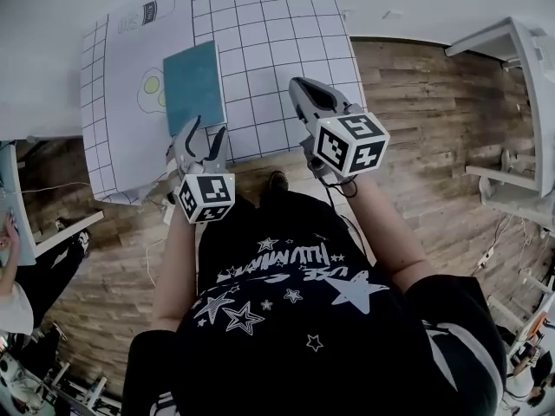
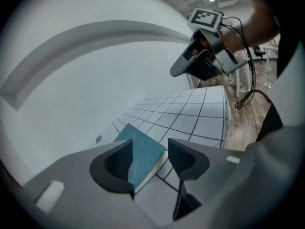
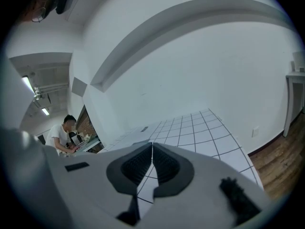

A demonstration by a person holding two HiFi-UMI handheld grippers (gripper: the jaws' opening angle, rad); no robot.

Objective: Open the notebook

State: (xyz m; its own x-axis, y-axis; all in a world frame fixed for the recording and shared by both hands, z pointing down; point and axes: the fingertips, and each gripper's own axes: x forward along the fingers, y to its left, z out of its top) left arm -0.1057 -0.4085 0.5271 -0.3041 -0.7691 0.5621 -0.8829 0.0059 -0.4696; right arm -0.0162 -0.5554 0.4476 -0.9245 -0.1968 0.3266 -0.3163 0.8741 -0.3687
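Note:
A closed teal notebook (image 1: 193, 87) lies flat on the white table covered by a grid mat (image 1: 269, 50). My left gripper (image 1: 205, 135) hovers just in front of the notebook's near edge, open, with nothing between its fingers. In the left gripper view the notebook (image 2: 138, 151) shows between and beyond the spread jaws of the left gripper (image 2: 150, 147), near corner and page edges facing me. My right gripper (image 1: 299, 85) hangs over the grid to the right of the notebook, shut and empty; its pads (image 3: 164, 163) meet. The left gripper view also shows the right gripper (image 2: 178, 70), raised above the table.
A white sheet with printed drawings (image 1: 130, 94) lies under and left of the notebook. The table's near edge (image 1: 251, 159) meets a wooden floor (image 1: 416, 102). A white rack (image 1: 520, 102) stands at the right. A person (image 3: 62, 132) sits at a desk far left.

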